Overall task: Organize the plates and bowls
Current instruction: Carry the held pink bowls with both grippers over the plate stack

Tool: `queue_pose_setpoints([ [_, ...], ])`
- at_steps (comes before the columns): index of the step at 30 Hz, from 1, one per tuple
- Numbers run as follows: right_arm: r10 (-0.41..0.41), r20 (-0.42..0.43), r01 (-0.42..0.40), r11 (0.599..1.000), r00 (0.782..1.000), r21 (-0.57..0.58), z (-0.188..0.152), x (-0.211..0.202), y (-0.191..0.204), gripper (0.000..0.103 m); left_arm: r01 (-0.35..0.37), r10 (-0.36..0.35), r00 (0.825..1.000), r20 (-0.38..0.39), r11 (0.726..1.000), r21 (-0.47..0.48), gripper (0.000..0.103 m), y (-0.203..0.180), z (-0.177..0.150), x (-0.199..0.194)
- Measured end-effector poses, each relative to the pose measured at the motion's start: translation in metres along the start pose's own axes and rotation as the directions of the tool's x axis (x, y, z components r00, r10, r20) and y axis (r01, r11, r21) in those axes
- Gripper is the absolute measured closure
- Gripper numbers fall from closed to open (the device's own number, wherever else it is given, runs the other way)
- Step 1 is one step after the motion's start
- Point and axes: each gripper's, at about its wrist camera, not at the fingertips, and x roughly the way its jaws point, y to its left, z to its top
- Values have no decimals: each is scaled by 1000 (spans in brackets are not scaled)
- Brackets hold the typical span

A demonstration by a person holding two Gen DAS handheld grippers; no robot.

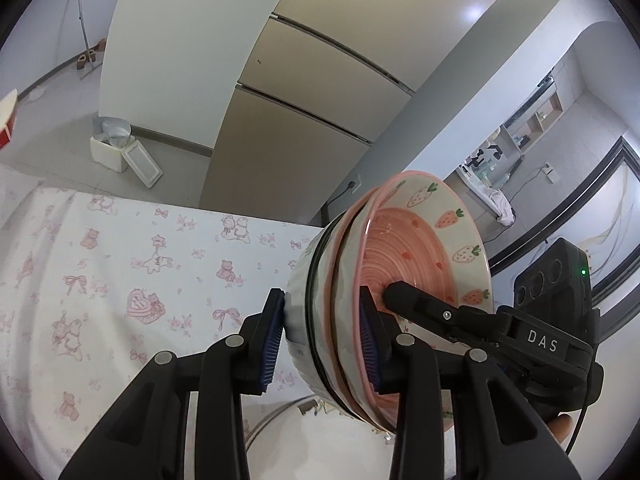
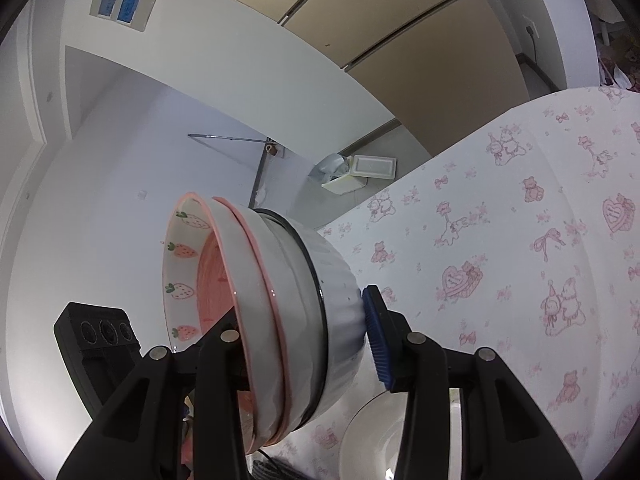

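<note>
With both grippers' fingers (image 1: 276, 340) clamped across a nested stack of strawberry-patterned ceramic bowls (image 1: 400, 264), I judged the next move: setting it down level.

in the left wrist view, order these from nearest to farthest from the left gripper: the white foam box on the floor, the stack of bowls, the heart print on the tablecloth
1. Stack of bowls: clamped in the left gripper jaws, tilted on its side.
2. Heart print: on the tablecloth, left of the jaws.
3. White foam box: on the floor beyond the table's far edge, upper left.
</note>
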Motion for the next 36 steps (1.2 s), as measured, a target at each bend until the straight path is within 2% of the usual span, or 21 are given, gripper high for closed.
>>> queue_pose_setpoints([
  [7, 7, 13, -7, 1000, 1000, -10, -23, -29, 17, 63, -9, 9, 1000, 0, 1000, 7, 66, -21, -9, -32],
  [11, 9, 17, -8, 1000, 1000, -24, -39, -43, 23, 61, -14, 13, 1000, 25, 999, 33, 66, -35, -23, -53],
  [15, 7, 26, -7, 1000, 1000, -12, -53, -54, 20, 61, -5, 5, 1000, 8, 999, 32, 66, -41, -37, -60],
  [26, 4, 18, -4, 1000, 1000, 25, -98, -74, -4, 61, 0, 3, 998, -56, 998, 62, 66, -50, -94, -68],
  [36, 15, -32, -13, 996, 999, 88, -129, -62, -33, 61, -4, 8, 991, -130, 1000, 31, 66, -28, -132, -55],
])
